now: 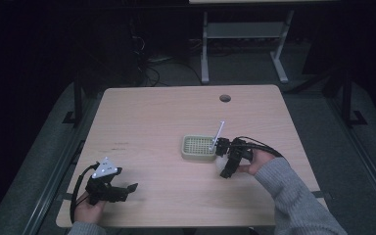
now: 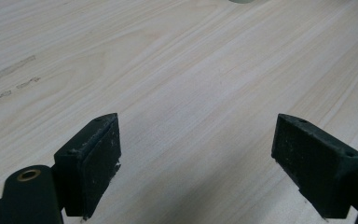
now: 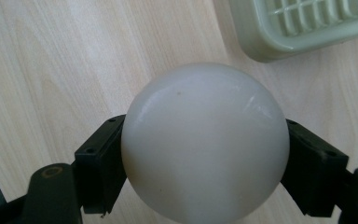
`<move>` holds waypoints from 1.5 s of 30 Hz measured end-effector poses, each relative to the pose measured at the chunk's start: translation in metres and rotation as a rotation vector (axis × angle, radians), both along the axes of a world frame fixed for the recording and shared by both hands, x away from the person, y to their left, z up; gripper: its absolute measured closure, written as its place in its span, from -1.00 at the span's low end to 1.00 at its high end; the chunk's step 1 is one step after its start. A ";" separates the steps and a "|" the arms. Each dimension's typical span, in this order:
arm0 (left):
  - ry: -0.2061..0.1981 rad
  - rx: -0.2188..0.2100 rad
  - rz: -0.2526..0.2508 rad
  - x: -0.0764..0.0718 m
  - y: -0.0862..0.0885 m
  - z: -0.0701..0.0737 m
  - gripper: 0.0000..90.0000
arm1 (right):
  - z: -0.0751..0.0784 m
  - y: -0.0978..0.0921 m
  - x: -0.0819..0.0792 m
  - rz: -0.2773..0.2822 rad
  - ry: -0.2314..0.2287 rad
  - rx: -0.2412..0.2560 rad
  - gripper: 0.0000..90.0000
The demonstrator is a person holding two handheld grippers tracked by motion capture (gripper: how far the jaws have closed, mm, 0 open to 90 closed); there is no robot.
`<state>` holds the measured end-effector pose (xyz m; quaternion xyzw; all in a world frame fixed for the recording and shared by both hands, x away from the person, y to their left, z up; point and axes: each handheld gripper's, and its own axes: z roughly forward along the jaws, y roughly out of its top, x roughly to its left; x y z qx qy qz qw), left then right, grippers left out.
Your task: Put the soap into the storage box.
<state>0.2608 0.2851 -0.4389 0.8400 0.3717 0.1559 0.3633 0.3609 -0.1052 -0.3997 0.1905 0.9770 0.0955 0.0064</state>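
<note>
A smooth white ball (image 3: pixel 205 144) sits between the two black jaws of my right gripper (image 3: pixel 205 140), which is shut on it just above the wooden table (image 1: pixel 166 112). In the high view the ball (image 1: pixel 221 162) and right gripper (image 1: pixel 223 165) are just off the front right corner of a pale green grid tray (image 1: pixel 183 148). That tray's corner (image 3: pixel 261 42) lies just past the ball. A thin white stick (image 1: pixel 219 133) slants up at the tray's right edge. My left gripper (image 1: pixel 129 188) rests at the table's front left, open over bare wood (image 2: pixel 209 144).
A round cable hole (image 1: pixel 225 98) sits near the table's far edge. Faint scuff marks (image 2: pixel 9 70) show on the wood left of the left gripper. Beyond the table stand a grey desk frame (image 1: pixel 245 34) and loose cables on a dark floor.
</note>
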 end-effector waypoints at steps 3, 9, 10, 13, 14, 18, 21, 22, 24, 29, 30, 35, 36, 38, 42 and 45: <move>0.000 -0.001 -0.001 0.000 0.000 0.000 -0.66 | 0.001 0.000 0.002 -0.002 0.008 0.019 -0.49; -0.001 0.002 0.000 0.000 0.000 0.000 -0.66 | 0.004 0.003 0.007 0.000 0.006 0.012 -0.49; -0.001 0.002 0.000 0.000 0.000 0.000 -0.66 | 0.004 0.003 0.007 0.000 0.006 0.012 -0.49; -0.002 0.004 -0.003 0.000 -0.001 0.000 -0.66 | 0.006 0.005 0.009 0.006 0.000 0.010 -0.49; -0.002 0.002 -0.003 0.000 -0.001 0.000 -0.66 | 0.007 0.006 0.010 0.006 -0.001 0.008 -0.49; -0.002 0.000 -0.002 0.000 0.000 0.000 -0.66 | 0.008 0.008 0.013 0.008 0.006 0.026 -0.49; -0.002 0.000 -0.002 0.000 -0.001 0.000 -0.66 | 0.009 0.011 0.017 0.011 0.004 0.022 -0.49; -0.002 -0.001 -0.002 0.000 -0.001 0.000 -0.66 | 0.009 0.011 0.017 0.011 0.004 0.022 -0.49; -0.002 -0.001 -0.003 0.000 -0.001 0.000 -0.66 | 0.010 0.013 0.019 0.010 0.007 0.020 -0.49; -0.001 0.000 -0.004 0.000 -0.001 0.000 -0.66 | 0.013 0.015 0.022 0.014 0.002 0.022 -0.49; -0.001 -0.001 -0.003 0.000 -0.001 0.000 -0.66 | 0.014 0.016 0.024 0.016 0.006 0.035 -0.49; -0.002 -0.003 0.000 0.001 -0.001 0.000 -0.66 | 0.014 0.019 0.027 0.021 0.005 0.026 -0.49; -0.002 -0.004 0.000 0.001 -0.001 0.000 -0.66 | 0.015 0.020 0.028 0.020 0.009 0.025 -0.49; -0.002 -0.004 0.000 0.001 -0.001 0.000 -0.66 | 0.015 0.021 0.030 0.023 0.007 0.026 -0.49; -0.004 0.003 -0.006 0.001 -0.002 0.001 -0.66 | 0.018 0.024 0.033 0.027 0.008 0.027 -0.49; -0.004 0.001 -0.004 0.001 -0.002 0.001 -0.66 | 0.019 0.024 0.036 0.026 0.013 0.039 -0.49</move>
